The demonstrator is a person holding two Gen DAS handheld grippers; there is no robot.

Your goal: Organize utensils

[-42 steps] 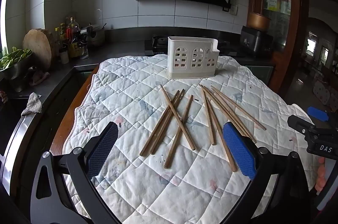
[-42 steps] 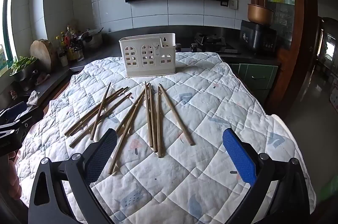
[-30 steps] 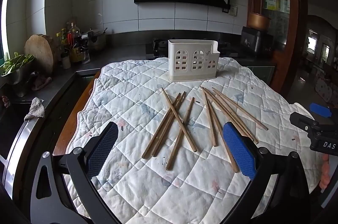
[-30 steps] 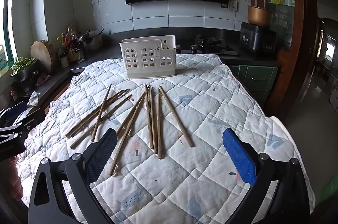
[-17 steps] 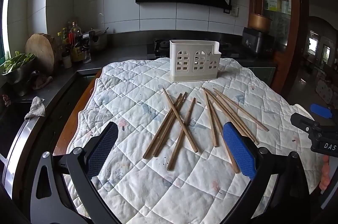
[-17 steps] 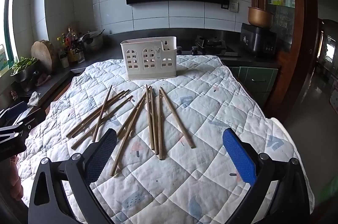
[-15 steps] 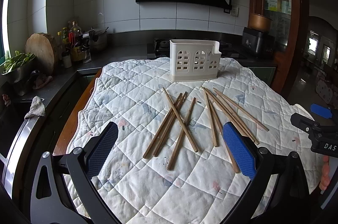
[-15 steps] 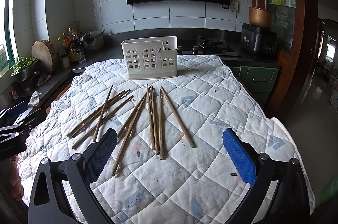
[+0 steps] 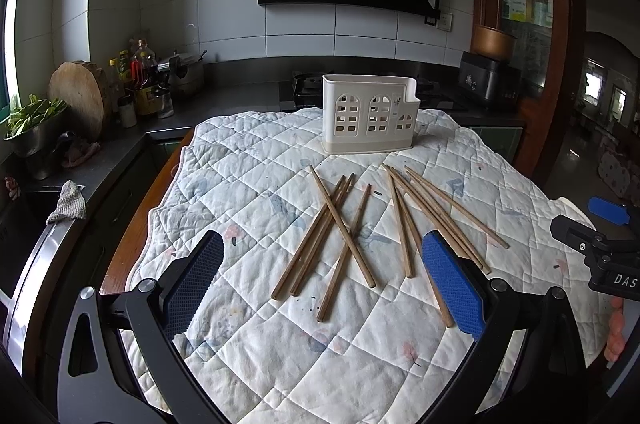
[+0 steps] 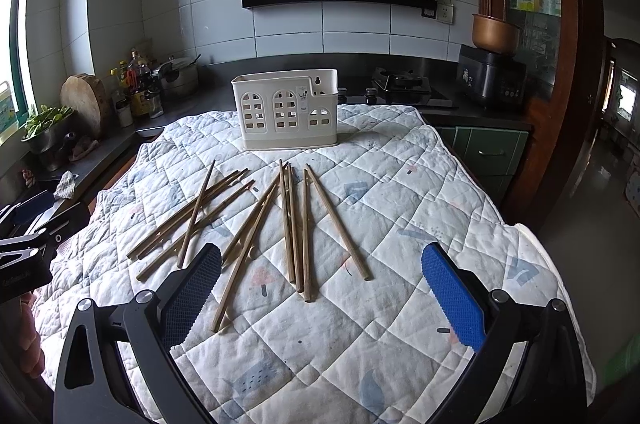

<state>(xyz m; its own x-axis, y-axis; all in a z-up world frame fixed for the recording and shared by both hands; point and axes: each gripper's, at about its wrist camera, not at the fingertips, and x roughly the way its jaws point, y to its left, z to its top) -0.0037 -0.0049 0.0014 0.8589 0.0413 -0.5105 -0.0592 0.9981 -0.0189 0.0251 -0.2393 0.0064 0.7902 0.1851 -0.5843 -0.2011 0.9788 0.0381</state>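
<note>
Several wooden chopsticks (image 9: 344,224) (image 10: 288,220) lie loose in two crossed bunches on a quilted white cloth (image 9: 280,344) (image 10: 400,224). Behind them stands an empty cream utensil holder (image 9: 370,114) (image 10: 286,114) with arched cut-outs. My left gripper (image 9: 324,284) hovers open above the near end of the left bunch, nothing between its blue pads. My right gripper (image 10: 320,288) is open too, over the near ends of the right bunch. Each gripper shows at the edge of the other's view.
A dark counter runs along the back and left with bottles (image 9: 140,84), a round wooden board (image 9: 80,96), a bowl of greens (image 9: 32,120) and a stove (image 10: 400,84). The table's wooden edge (image 9: 132,244) shows left of the cloth. A wooden cabinet (image 9: 520,4) stands at right.
Both grippers have drifted slightly, so the chopsticks and holder sit a little lower and further right in each view. Nothing on the cloth has moved; both grippers stay open.
</note>
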